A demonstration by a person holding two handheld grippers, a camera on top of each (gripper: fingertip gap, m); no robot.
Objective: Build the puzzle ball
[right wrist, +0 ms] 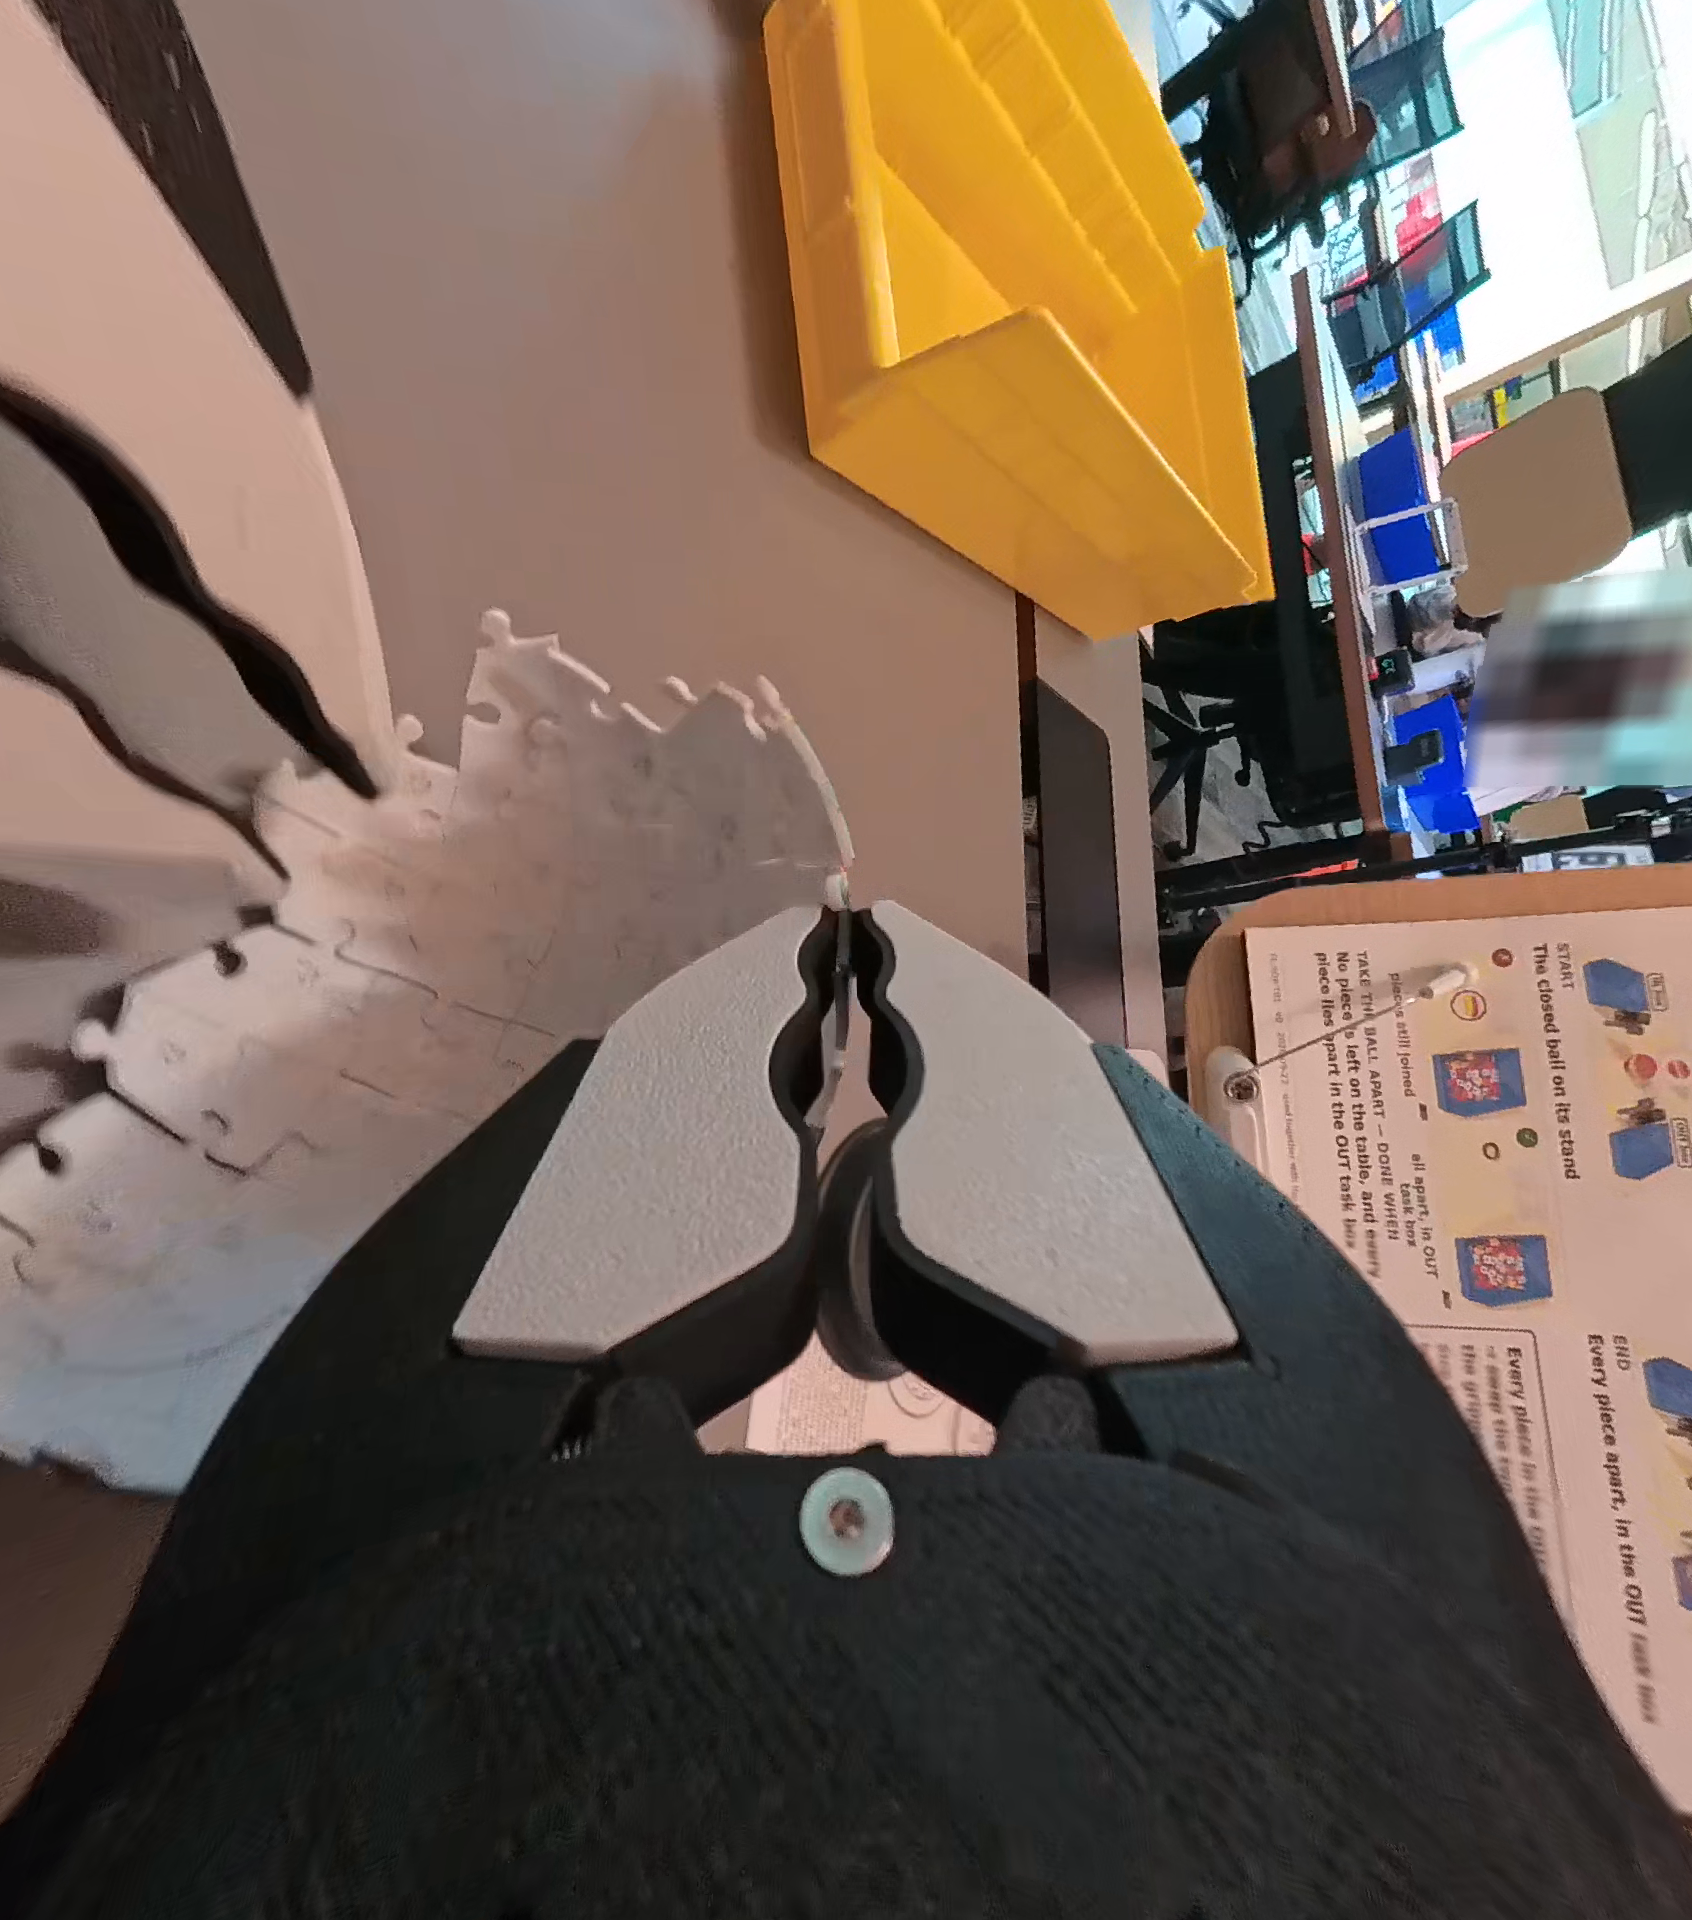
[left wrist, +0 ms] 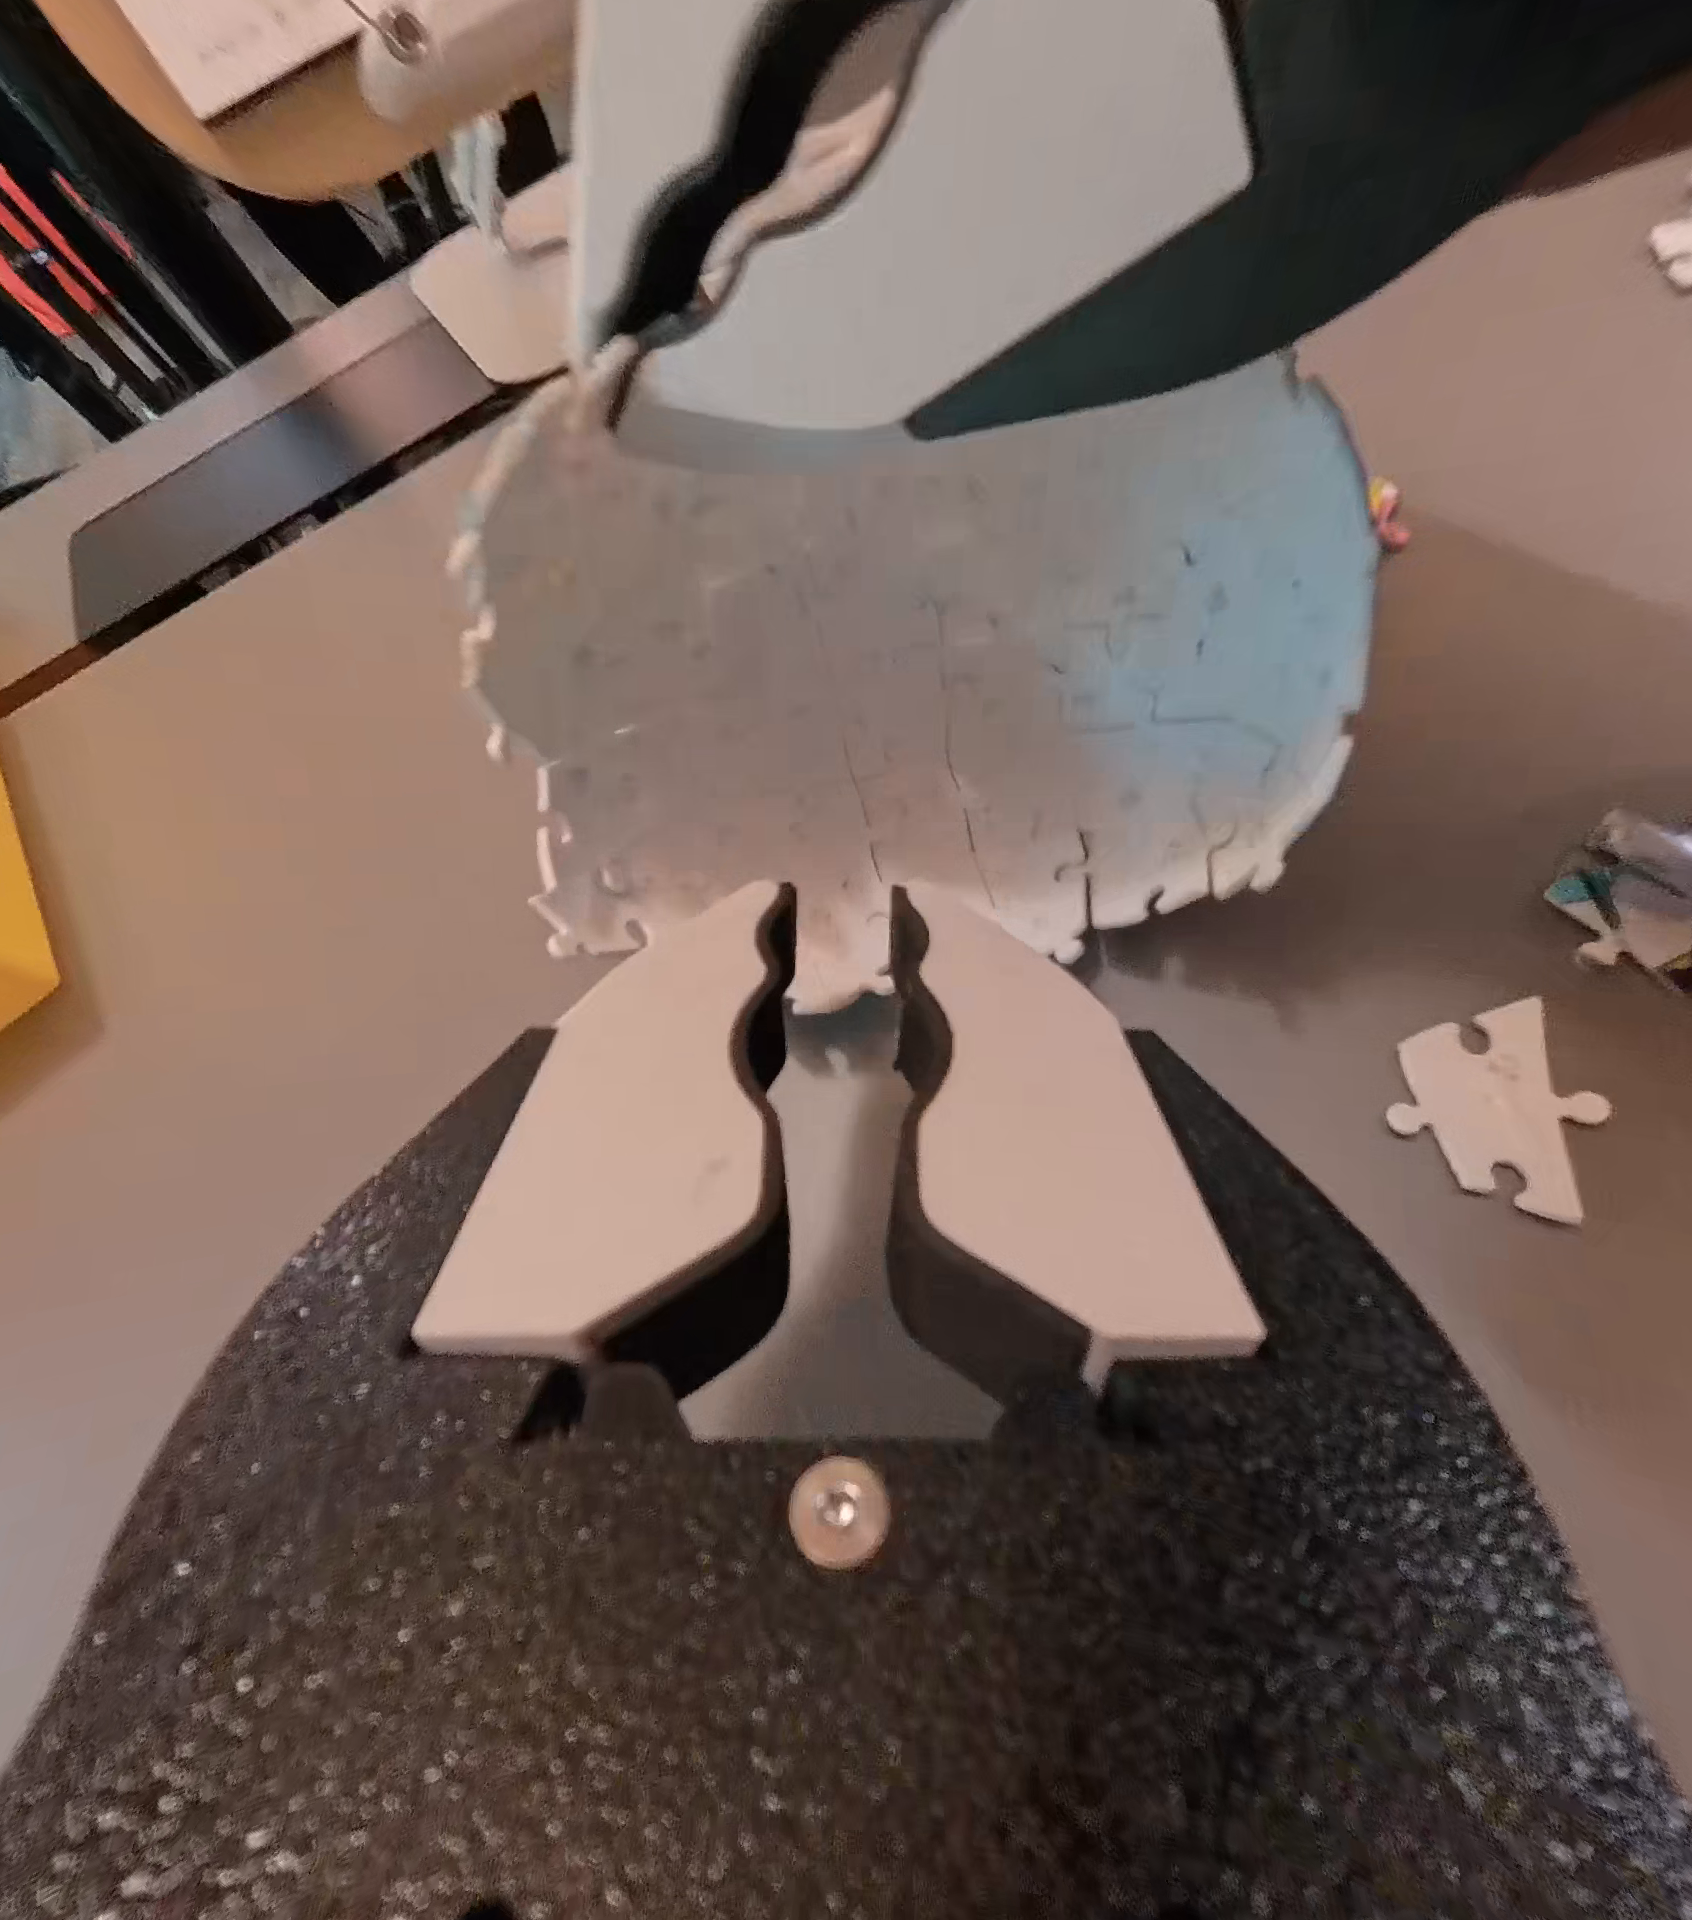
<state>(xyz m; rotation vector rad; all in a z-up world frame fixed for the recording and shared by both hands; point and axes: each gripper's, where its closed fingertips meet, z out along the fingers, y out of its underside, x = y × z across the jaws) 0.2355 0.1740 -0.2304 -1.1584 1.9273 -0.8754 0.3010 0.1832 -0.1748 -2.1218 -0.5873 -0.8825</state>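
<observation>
Right now my left tool (left wrist: 842,925) is pinched on the lower edge of the half-built puzzle ball (left wrist: 883,675), steadying it just above the table (left wrist: 302,1039) (white inner side faces me). My right tool (right wrist: 847,925), nearly closed, grips the opposite rim w/ a thin piece edge between its tips, prob. to seat it. Farther off: loose piece (left wrist: 1491,1107), yellow bin (right wrist: 1008,343).
</observation>
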